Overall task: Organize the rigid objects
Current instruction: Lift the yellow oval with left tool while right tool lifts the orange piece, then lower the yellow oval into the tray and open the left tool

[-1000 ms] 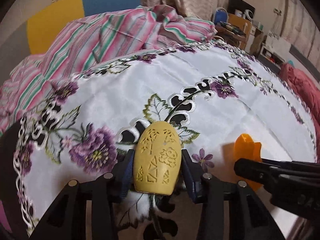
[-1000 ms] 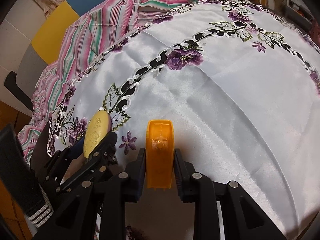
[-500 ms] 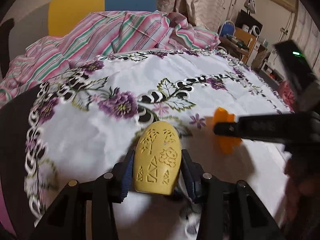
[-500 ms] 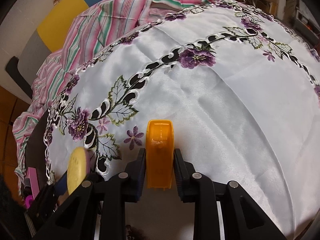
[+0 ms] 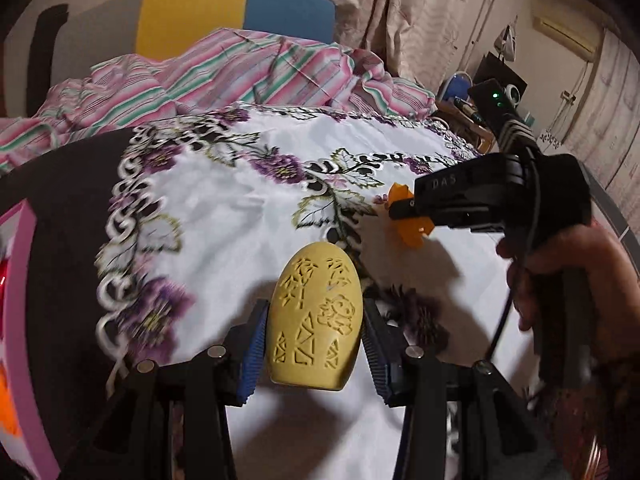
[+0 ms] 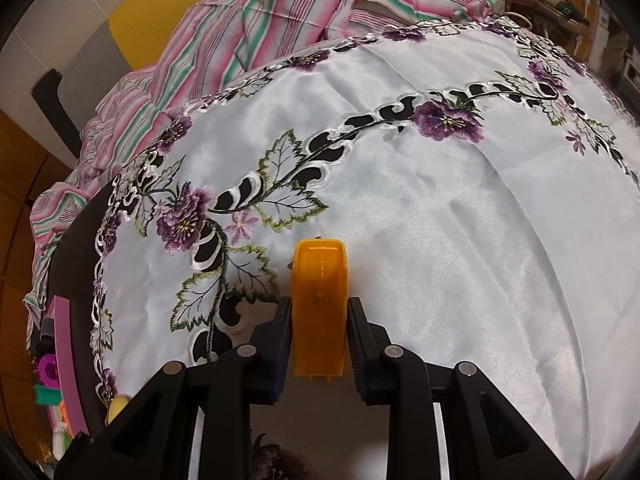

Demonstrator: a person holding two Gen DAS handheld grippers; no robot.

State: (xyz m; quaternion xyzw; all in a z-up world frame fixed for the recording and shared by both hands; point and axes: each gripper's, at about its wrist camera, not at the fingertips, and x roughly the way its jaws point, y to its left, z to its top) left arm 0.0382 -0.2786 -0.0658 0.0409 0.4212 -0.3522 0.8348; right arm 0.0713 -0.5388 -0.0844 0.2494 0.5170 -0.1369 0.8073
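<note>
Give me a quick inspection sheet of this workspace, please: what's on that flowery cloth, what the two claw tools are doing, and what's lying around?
Surface: white satin tablecloth with purple embroidered flowers, bare where visible.
Job's things: yellow egg-shaped carved block; orange translucent plastic piece. Both are held above the cloth.
Clutter: pink-rimmed bin of small colourful toys at the left edge.
Grippers: left gripper clamped on the yellow block; right gripper clamped on the orange piece, a hand on its handle.
Cables: black cable hanging beside that hand.
Surroundings: pink-and-green striped fabric heaped behind the cloth, yellow and blue panels, beige curtains, cluttered shelves.
</note>
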